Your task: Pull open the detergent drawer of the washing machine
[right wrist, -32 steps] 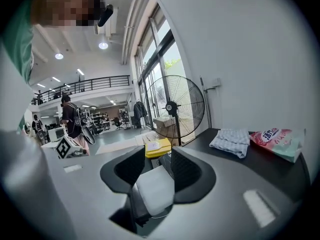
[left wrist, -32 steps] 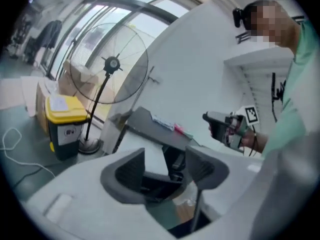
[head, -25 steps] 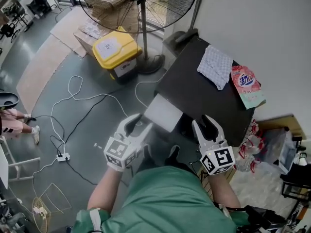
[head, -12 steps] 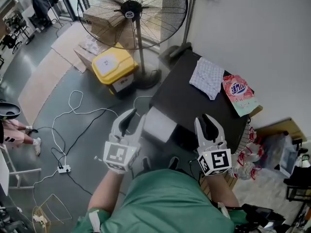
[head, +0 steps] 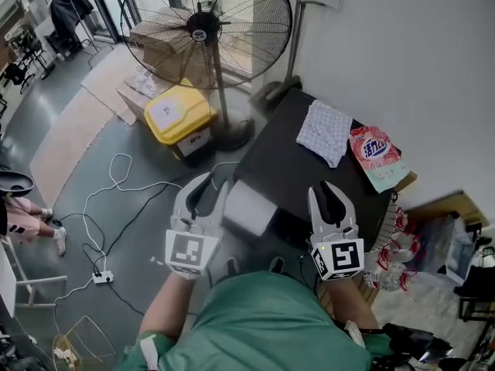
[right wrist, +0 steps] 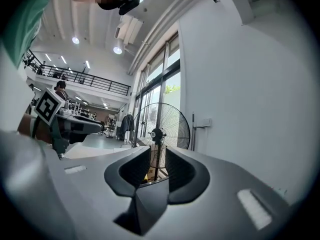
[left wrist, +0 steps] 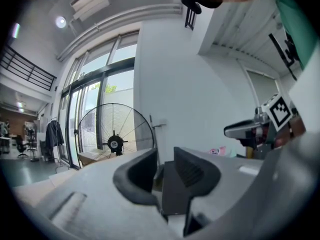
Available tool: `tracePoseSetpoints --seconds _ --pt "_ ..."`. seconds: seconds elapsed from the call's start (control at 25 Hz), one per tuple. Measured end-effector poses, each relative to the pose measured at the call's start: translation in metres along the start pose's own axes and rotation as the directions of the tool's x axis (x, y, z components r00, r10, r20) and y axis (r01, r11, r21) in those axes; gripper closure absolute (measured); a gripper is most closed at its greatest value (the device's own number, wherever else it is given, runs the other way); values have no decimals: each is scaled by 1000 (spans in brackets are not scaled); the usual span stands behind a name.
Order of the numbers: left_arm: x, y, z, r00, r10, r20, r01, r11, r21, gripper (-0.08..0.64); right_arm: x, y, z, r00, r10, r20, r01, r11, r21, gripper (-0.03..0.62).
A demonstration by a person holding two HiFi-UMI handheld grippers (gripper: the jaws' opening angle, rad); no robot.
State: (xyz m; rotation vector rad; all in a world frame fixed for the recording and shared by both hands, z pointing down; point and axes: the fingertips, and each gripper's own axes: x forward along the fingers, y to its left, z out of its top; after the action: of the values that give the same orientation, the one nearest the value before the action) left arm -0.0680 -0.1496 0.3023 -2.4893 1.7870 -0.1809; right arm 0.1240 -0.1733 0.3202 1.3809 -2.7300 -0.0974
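The grey floor spreads smooth and wide to my left, open for moving apart from thin cables looping across it. To my right a plain white wall closes the space in. A big wire-caged fan stands on its pole near the far left corner of the washer. The washer's flat black top runs along the wall, and its front face is hidden below the near edge. A yellow-lidded bin sits on the floor just left of the fan's base. My left hand-held gripper hangs over the floor just off the washer's near left corner, and my right hand-held gripper hangs over the top's near edge. Both have just been closing, yet both are released: a slim gap shows between the dark ribbed pads, with nothing in it. Between the two, a pale boxy piece juts from the washer's near left side. I take it for the drawer, though I cannot make out its inside. A checked cloth lies limp on the far top, just beside a pink pouch at the right edge.
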Motion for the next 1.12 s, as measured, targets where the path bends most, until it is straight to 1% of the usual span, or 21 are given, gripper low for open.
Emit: tracePoseSetpoints --seconds 0.12,0.32,0.56,0.76,0.96,1.12 --pt "8 -1 2 1000 4 13 -4 1000 -18 462 3 -5 -1 1000 0 0 0 1000 -3 502" --pt "15 2 -4 1000 -5 4 5 1000 6 462 10 -9 -3 1000 5 -1 -5 1000 -2 502" --pt "21 0 -5 1000 1 -6 -1 1000 -12 463 14 -13 -8 1000 16 1 -16 1000 5 502" --pt "24 1 -6 1000 2 -8 -2 1000 -13 465 17 -15 -8 1000 20 -4 -20 1000 13 502" --pt "29 -1 -10 1000 -1 -11 1 1000 9 465 19 -21 -11 1000 23 -6 -23 999 23 502" --pt "34 -3 -8 1000 2 -27 -2 1000 -6 466 21 -25 -12 1000 29 -7 -29 999 26 502"
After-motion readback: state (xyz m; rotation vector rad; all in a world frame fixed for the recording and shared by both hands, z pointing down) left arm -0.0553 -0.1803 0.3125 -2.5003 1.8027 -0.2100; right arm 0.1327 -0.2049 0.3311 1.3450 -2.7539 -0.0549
